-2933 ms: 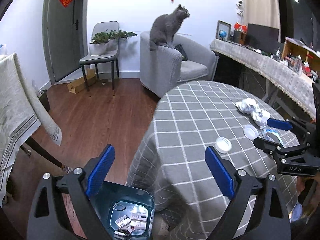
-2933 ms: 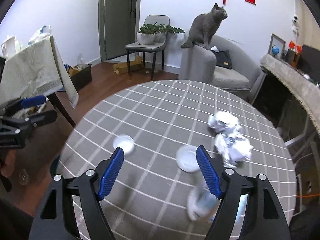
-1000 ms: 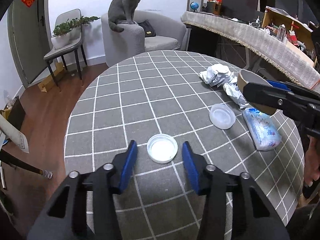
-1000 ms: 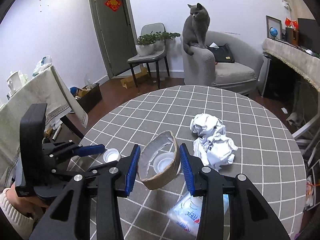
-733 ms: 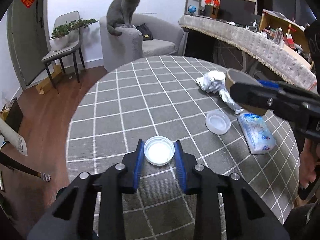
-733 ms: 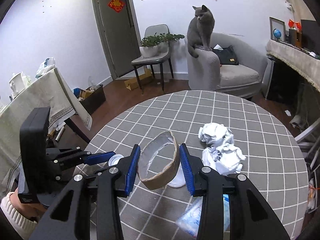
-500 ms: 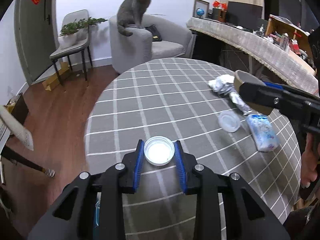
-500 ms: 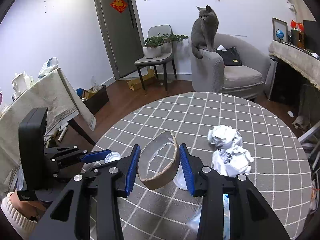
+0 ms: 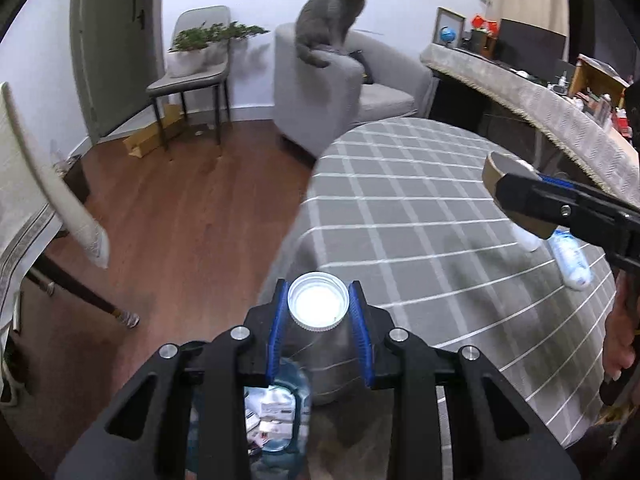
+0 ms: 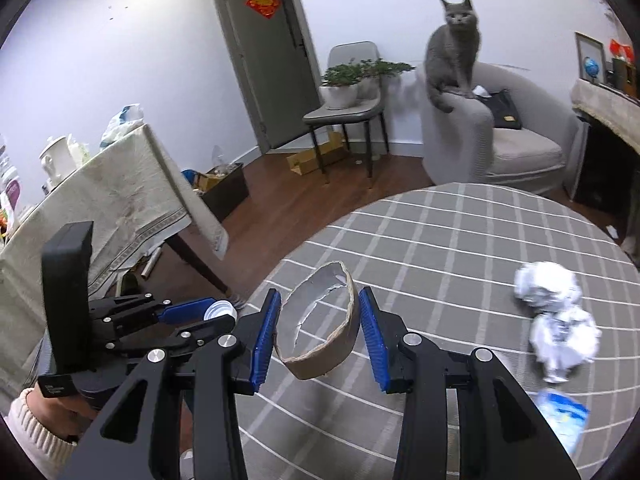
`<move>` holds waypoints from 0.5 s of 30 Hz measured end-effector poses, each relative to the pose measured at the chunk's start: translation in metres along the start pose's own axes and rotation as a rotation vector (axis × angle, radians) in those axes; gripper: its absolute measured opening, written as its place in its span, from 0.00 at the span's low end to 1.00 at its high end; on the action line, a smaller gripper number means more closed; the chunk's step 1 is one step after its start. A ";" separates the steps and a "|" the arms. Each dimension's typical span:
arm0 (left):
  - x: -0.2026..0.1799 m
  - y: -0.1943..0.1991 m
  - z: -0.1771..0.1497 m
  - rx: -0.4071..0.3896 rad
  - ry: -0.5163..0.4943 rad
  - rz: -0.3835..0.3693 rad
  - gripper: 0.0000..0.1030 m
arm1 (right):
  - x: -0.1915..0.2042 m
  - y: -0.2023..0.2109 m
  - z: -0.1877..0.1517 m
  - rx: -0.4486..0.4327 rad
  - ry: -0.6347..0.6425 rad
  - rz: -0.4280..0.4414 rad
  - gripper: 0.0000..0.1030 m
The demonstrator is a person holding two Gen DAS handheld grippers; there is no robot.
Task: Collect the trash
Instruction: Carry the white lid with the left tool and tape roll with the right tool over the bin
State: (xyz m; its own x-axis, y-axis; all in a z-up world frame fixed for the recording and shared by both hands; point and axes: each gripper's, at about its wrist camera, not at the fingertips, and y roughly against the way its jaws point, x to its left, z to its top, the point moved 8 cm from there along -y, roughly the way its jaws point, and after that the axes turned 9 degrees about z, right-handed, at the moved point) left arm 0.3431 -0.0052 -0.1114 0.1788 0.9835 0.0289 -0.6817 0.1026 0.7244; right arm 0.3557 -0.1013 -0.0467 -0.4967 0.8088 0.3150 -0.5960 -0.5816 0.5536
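While I carry both pieces toward the bin [image 9: 280, 412], the main risk I see is a drop short of it: the left gripper [image 9: 319, 320] pinches the white plastic lid [image 9: 319, 305] only by its thin ribbed rim, one blue pad on each side, so a small roll of the wrist could let the lid pivot out and land on the wood floor [image 9: 192, 216] or on the hanging edge of the checked tablecloth [image 9: 420, 216]. The bin sits low behind the gripper body, only partly visible between the arms, with paper scraps already inside; I judge the release point is hard to aim from this view. The right gripper [image 10: 319, 330] is clamped on the torn cardboard ring [image 10: 320, 320], pads pressing its outer wall from both sides. The ring is squashed to an oval with a ragged white inner lining; it looks soft, so harder squeezing may fold it and loosen the hold. The lid is round, shallow, translucent white and held open side toward the camera, over the table edge. Crumpled white paper [image 10: 548, 284] and a blue-and-white plastic packet [image 10: 564, 420] remain on the table. The grey cat [image 10: 452, 52] on the armchair [image 10: 500, 140] is well apart, but may jump.
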 end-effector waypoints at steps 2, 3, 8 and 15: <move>0.013 -0.001 -0.005 0.008 0.005 0.013 0.32 | 0.008 -0.008 0.000 0.009 0.002 0.010 0.40; 0.018 -0.002 -0.008 0.014 0.007 0.020 0.32 | 0.011 -0.012 0.000 0.011 0.000 0.017 0.40; 0.047 -0.011 -0.031 0.064 0.020 0.052 0.32 | 0.035 -0.031 0.005 0.021 0.010 0.052 0.40; 0.080 -0.028 -0.068 0.144 0.038 0.076 0.32 | 0.072 -0.061 0.006 0.054 0.043 0.089 0.40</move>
State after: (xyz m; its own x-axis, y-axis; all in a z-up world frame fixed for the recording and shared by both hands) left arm 0.3285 0.0810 -0.1763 0.1015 0.9928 0.0637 -0.5827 0.0075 0.8126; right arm 0.3596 -0.0070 -0.0530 -0.5737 0.7488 0.3318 -0.5139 -0.6446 0.5660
